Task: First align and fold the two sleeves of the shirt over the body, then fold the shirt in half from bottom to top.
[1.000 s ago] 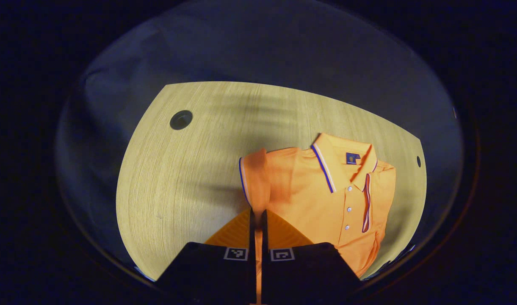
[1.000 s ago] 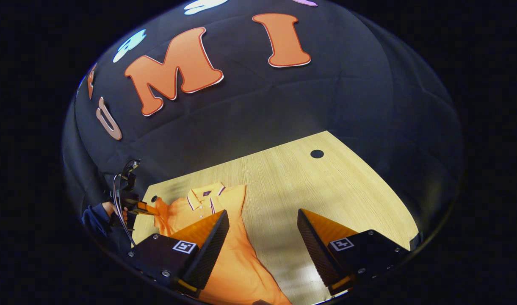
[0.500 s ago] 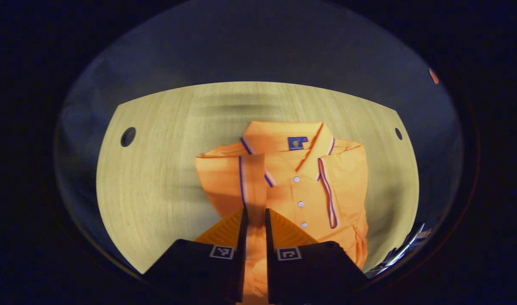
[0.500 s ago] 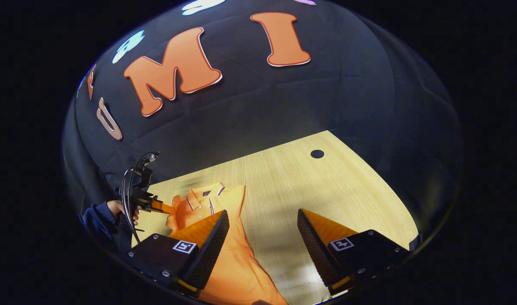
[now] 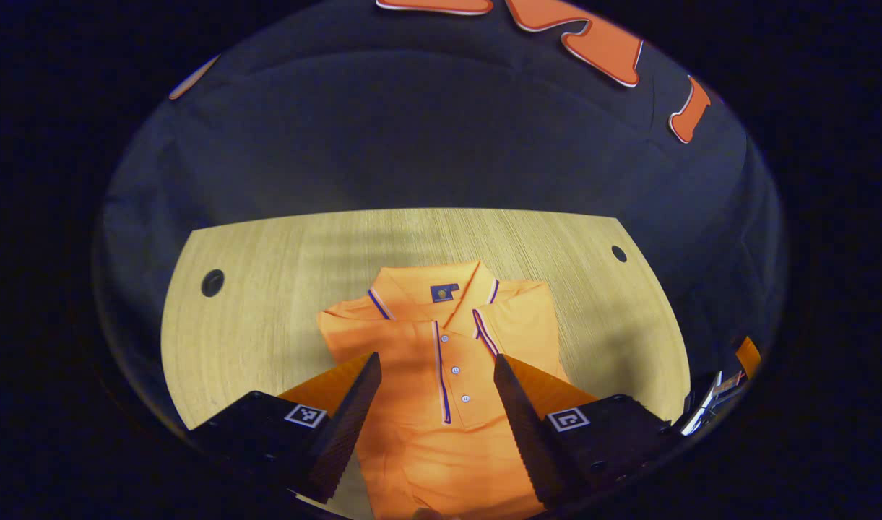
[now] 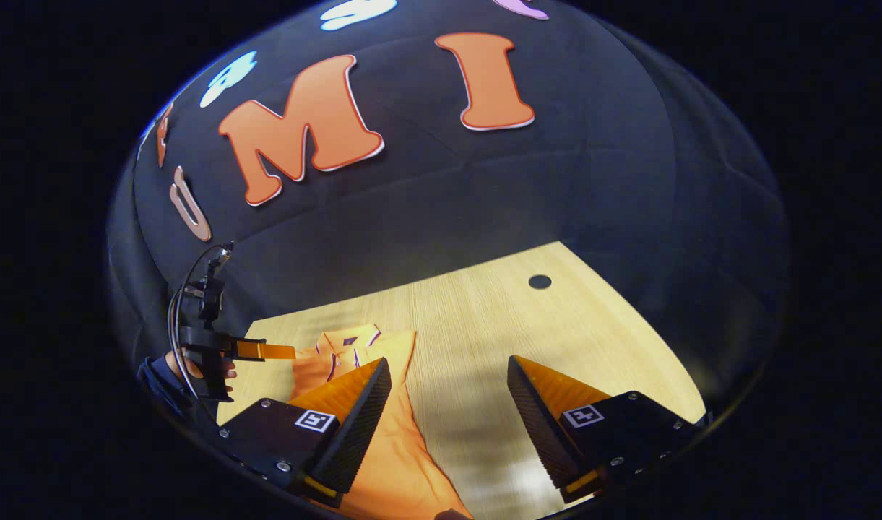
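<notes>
My left tool (image 5: 433,375) stands open and empty over the orange shirt (image 5: 448,347), which lies collar-up on the bench (image 5: 267,289), its hem cut off at 6 o'clock. My right tool (image 6: 448,393) also gapes open, its finger (image 6: 354,404) hiding part of the shirt. At 9 o'clock in the right gripper view, a hand (image 6: 195,365) holds the left tool.

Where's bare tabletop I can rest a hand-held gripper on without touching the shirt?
Free: the table between the shirt and the round hole, and the wide strip beside the shirt below the other hole. Crowded: the middle, under the open left hand-held gripper.
</notes>
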The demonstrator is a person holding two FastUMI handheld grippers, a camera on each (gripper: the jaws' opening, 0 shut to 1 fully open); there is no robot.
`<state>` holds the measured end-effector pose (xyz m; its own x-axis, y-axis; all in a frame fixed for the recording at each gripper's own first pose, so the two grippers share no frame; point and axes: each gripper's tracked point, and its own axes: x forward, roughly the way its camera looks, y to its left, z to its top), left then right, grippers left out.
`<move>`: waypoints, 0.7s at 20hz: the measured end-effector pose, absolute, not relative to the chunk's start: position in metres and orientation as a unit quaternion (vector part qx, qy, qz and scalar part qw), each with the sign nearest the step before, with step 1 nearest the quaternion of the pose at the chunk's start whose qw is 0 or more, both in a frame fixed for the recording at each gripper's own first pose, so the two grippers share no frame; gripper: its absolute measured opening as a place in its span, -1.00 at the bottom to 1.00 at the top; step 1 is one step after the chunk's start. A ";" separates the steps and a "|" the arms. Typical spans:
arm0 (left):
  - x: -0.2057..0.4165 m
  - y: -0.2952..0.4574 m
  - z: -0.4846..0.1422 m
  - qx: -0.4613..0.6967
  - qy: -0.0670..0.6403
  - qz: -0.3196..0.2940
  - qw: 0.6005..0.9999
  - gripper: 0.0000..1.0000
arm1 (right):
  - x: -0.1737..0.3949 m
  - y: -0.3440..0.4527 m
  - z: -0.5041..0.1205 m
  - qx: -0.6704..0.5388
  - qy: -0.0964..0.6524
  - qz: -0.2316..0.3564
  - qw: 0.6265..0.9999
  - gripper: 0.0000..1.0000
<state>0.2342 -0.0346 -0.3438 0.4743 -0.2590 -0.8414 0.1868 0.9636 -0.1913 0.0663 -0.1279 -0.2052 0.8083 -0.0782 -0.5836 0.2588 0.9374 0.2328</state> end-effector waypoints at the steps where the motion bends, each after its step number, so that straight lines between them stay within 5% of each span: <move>1: 0.233 -0.032 -0.333 -0.035 0.478 -0.122 0.869 0.95 | 0.071 -0.127 -0.193 0.138 0.274 -0.084 0.948 0.97; 14: 0.166 0.015 -0.175 -0.031 0.196 -0.025 0.980 0.94 | 0.075 -0.089 -0.108 0.034 0.108 0.004 0.994 0.94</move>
<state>0.1665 0.0151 -0.1750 0.9221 -0.0611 -0.3820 0.0369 0.9968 -0.0703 0.0746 -0.0889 -0.1080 0.9766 0.0162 -0.2146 -0.0017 0.9977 0.0676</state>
